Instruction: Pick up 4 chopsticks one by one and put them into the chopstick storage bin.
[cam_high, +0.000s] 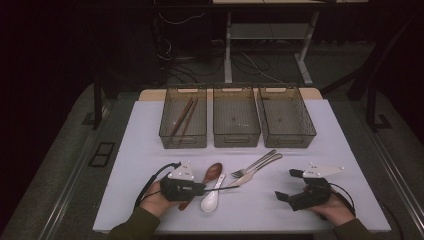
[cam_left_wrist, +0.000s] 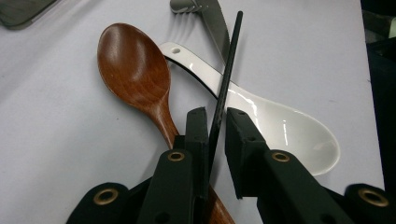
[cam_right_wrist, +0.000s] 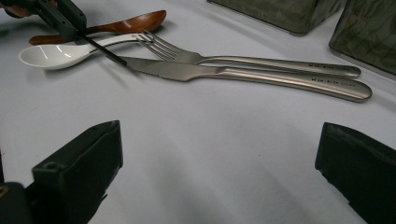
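White worktop (cam_high: 150, 200), high view: three clear bins (cam_high: 236, 116) in a row at the far side, the left one holding brown chopsticks (cam_high: 182, 119). Wooden spoon (cam_high: 212, 172), white ceramic spoon (cam_high: 212, 198), fork (cam_high: 253, 165) and knife (cam_high: 260, 167) lie clustered near centre. Left gripper (cam_high: 207, 188) sits just left of the spoons with a thin black chopstick (cam_high: 225, 188) sticking out rightward. Right gripper (cam_high: 287, 185) is near right, well apart from the cutlery.

Left gripper view: jaws clenched on the black chopstick (cam_left_wrist: 226, 79), which crosses above the white spoon (cam_left_wrist: 280, 126); wooden spoon (cam_left_wrist: 135, 74) just left.

Right gripper view: jaws released wide, bare worktop (cam_right_wrist: 215, 154) between them; knife (cam_right_wrist: 243, 74) and fork (cam_right_wrist: 261, 59) beyond.
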